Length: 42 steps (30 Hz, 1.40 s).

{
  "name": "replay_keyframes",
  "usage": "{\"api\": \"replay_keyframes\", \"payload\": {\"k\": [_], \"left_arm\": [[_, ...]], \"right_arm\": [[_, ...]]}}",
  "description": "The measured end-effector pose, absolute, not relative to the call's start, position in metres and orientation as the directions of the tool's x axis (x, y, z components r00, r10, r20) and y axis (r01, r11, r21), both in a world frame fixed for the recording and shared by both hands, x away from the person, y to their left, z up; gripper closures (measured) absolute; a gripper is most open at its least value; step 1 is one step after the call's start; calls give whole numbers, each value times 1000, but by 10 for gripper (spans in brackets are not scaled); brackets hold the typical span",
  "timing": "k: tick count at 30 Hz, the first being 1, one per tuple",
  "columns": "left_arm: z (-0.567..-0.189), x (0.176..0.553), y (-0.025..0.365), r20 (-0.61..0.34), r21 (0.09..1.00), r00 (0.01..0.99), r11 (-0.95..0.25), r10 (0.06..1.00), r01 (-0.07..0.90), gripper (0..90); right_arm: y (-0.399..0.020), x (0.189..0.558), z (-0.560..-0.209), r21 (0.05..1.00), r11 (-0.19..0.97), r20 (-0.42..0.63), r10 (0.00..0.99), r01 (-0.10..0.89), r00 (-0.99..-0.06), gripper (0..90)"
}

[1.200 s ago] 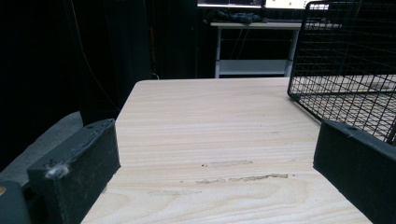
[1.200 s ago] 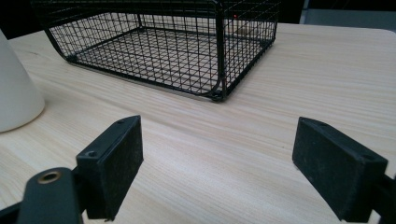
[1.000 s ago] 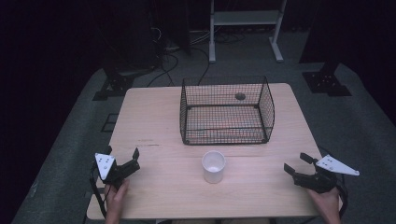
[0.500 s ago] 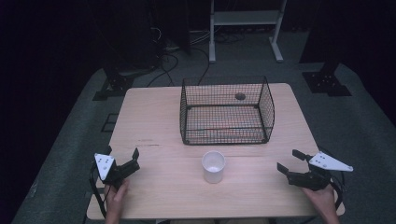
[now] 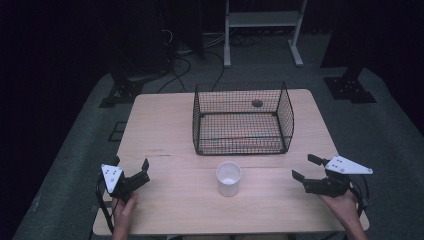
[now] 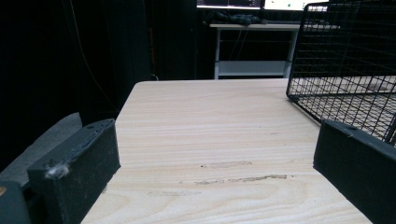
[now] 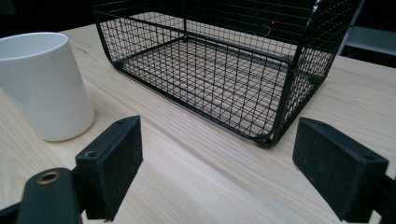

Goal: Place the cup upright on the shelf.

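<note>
wire basket [image 5: 243, 120] on wooden table [image 5: 165, 125] | white shelf frame [image 5: 263, 20] behind

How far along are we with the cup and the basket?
Nothing looks done: the white cup stands upright on the table outside the empty wire basket. The right gripper is open, facing the cup but apart from it; the left gripper is open over bare wood. Grasping and placing remain.

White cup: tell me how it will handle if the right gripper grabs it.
The white cup stands upright and looks empty, so probably light. Its smooth, straight wall may slip between the jaws. A sideways nudge might tip it rather than slide it.
</note>
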State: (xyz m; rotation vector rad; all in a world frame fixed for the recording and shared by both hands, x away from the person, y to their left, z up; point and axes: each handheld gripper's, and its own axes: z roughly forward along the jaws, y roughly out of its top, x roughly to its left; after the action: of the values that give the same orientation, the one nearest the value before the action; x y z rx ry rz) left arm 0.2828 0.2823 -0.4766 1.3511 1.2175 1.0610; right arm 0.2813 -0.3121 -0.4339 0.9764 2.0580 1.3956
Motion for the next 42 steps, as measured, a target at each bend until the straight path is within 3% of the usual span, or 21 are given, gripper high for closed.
{"api": "replay_keyframes", "payload": {"k": [22, 42], "left_arm": [[-476, 283, 283, -12, 992, 113, -3, 994, 127, 0], [-476, 283, 284, -16, 992, 111, 2, 994, 125, 0]], "right_arm": [[-267, 297, -407, 924, 291, 0, 651, 249, -759, 152], [-226, 300, -406, 910, 334, 47, 504, 245, -862, 133]]}}
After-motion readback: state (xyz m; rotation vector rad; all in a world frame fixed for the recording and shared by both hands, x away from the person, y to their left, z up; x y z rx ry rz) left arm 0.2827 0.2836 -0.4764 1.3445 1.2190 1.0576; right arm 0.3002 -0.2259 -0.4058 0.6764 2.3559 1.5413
